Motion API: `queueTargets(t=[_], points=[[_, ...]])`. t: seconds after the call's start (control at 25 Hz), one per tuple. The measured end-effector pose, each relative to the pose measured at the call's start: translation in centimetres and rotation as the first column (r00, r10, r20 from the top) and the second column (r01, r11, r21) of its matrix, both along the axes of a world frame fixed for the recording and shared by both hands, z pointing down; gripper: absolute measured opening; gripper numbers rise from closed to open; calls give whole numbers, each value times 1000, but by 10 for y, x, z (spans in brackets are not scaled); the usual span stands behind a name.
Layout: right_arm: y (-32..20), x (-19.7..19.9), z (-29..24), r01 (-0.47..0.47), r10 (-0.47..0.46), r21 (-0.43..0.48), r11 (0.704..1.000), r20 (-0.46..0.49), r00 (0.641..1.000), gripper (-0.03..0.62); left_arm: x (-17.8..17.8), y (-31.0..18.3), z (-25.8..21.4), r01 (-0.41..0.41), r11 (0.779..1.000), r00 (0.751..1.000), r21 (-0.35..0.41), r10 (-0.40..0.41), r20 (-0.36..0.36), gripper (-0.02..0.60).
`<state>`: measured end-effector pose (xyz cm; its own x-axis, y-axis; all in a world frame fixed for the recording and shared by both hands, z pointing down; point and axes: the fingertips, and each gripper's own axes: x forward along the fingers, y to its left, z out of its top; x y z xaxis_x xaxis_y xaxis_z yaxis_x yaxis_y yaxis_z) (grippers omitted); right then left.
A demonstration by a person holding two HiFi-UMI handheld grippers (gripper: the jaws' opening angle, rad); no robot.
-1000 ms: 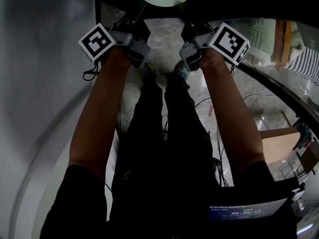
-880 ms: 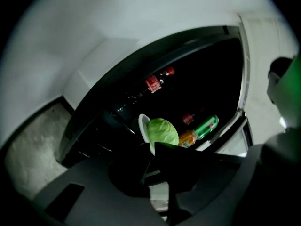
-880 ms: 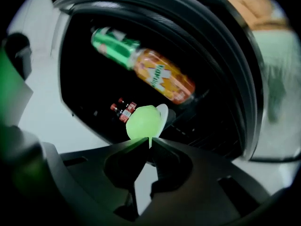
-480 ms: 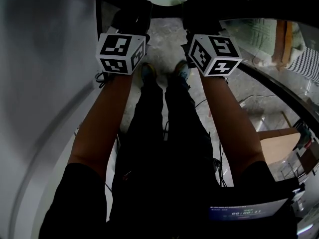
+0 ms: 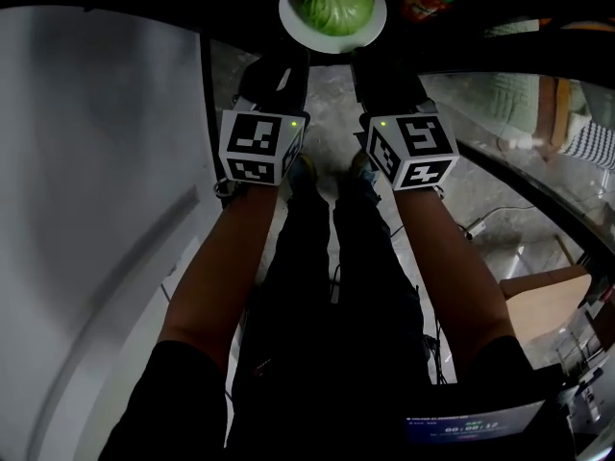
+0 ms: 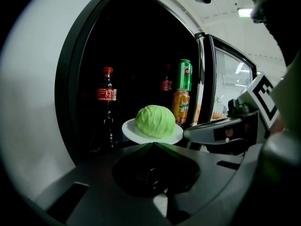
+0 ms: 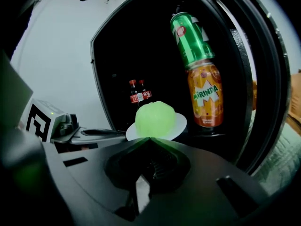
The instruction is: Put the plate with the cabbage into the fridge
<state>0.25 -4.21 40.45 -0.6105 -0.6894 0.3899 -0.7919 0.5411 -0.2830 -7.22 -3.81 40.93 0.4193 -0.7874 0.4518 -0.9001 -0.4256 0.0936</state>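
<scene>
On your far left, a white panel (image 5: 96,161) runs up beside the open fridge (image 6: 70,79). Inside it, at the left, a cola bottle (image 6: 107,102) stands upright in the dark.

Your left gripper (image 6: 153,145) reaches forward from its marker cube (image 5: 259,147). Its jaws are brought together to a point, clamped on the near rim of the plate (image 6: 129,128). The plate sits level in front of the fridge opening, held up between your two grippers. The cabbage (image 6: 155,121) rests in the middle of it. In the head view the plate lies at the top, just ahead of both grippers.

Your right gripper (image 7: 149,139) comes in beside the left one, its cube (image 5: 411,150) level with the other. Its jaws also meet in a point, pinched on the plate's near edge.

Farther right, behind the plate, an orange can (image 6: 180,106) stands with a green can (image 6: 184,74) stacked on top of it. The glass door (image 6: 225,88) stands open at the far right.
</scene>
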Motion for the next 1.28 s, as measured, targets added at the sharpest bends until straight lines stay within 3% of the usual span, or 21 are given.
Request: queueTargets(t=[1.28], points=[[-48, -2, 1, -17, 16, 29, 999, 17, 1000, 6, -2, -45, 0, 54, 998, 997, -11, -55, -62, 3]])
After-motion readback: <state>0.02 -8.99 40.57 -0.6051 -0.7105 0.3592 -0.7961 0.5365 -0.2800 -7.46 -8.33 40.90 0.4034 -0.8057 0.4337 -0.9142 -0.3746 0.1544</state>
